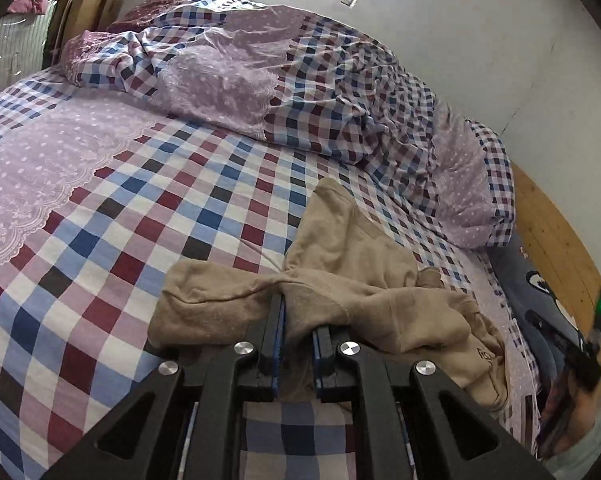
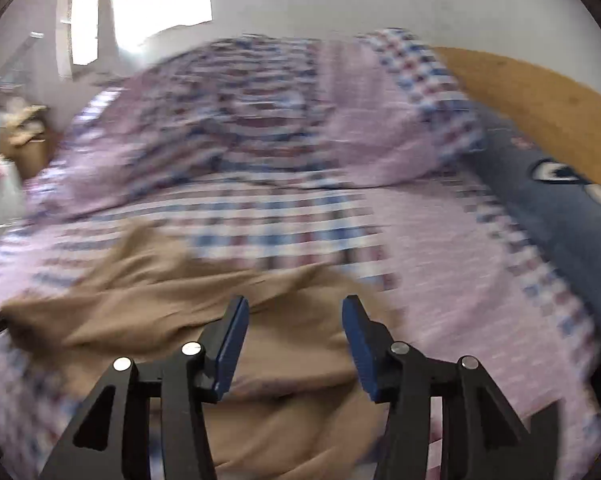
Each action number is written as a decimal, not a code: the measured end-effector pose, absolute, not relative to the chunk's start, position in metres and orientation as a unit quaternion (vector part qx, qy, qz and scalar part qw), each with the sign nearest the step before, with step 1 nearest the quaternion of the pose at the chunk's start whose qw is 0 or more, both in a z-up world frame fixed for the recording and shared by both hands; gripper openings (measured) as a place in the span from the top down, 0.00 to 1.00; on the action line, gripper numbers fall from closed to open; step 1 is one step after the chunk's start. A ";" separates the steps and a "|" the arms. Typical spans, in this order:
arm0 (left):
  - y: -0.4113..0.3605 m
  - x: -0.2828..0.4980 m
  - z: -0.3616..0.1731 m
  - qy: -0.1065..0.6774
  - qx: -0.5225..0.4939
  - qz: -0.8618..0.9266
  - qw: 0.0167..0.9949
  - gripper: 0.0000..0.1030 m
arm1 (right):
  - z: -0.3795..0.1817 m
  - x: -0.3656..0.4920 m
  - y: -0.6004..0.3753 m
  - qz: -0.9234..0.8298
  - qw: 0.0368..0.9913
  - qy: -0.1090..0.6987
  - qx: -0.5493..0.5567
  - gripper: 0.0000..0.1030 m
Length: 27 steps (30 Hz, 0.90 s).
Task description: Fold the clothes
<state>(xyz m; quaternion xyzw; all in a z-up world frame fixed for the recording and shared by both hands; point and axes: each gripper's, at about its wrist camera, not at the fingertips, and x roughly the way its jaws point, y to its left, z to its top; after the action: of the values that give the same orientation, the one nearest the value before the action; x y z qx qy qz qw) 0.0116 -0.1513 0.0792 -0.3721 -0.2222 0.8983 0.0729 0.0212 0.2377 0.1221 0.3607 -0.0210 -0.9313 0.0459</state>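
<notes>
Garment [image 2: 172, 304] blurred (edges cut off)

A checked bed sheet [image 1: 204, 216] in blue, maroon and white covers the bed. A rumpled checked and lilac dotted duvet [image 1: 300, 92] is heaped along the bed's far edge by the white wall [image 1: 480, 40]. A dark blue pillow [image 2: 548, 200] lies against the wooden headboard [image 2: 540, 96]. Cardboard boxes [image 1: 88, 8] stand past the bed's far left corner.

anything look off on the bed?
The tan garment is bunched and twisted, not flat, one fold pinched in the left gripper. The right gripper hangs over it, jaws apart. The quilt lies rumpled behind.
</notes>
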 end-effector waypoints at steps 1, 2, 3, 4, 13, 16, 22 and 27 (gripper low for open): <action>-0.152 0.012 0.079 -0.223 -0.370 0.899 0.073 0.91 | 0.117 0.026 0.224 -0.928 0.074 -0.016 0.366 0.49; -0.152 0.013 0.078 -0.224 -0.369 0.899 0.073 0.91 | 0.111 0.027 0.213 -0.924 0.093 -0.007 0.372 0.49; -0.153 0.015 0.076 -0.223 -0.368 0.900 0.072 0.91 | 0.105 0.027 0.201 -0.919 0.109 0.003 0.379 0.49; -0.153 0.016 0.075 -0.223 -0.366 0.900 0.072 0.91 | 0.097 0.027 0.191 -0.915 0.123 0.014 0.384 0.49; -0.156 0.015 0.073 -0.228 -0.351 0.904 0.082 0.91 | 0.073 0.017 0.137 -0.900 0.166 0.100 0.391 0.49; -0.158 0.014 0.073 -0.234 -0.346 0.905 0.084 0.91 | 0.071 0.010 0.121 -0.895 0.179 0.122 0.391 0.49; -0.161 0.010 0.072 -0.248 -0.341 0.902 0.090 0.91 | 0.055 -0.004 0.092 -0.878 0.194 0.171 0.402 0.49; -0.164 0.007 0.072 -0.255 -0.342 0.900 0.092 0.91 | 0.051 -0.013 0.086 -0.879 0.190 0.184 0.397 0.74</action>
<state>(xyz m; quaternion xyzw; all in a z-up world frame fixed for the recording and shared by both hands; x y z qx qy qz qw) 0.0066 -0.1636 0.0721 -0.3417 -0.2553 0.8997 0.0924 -0.0134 0.0856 0.0509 0.3973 0.1840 -0.8787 0.1900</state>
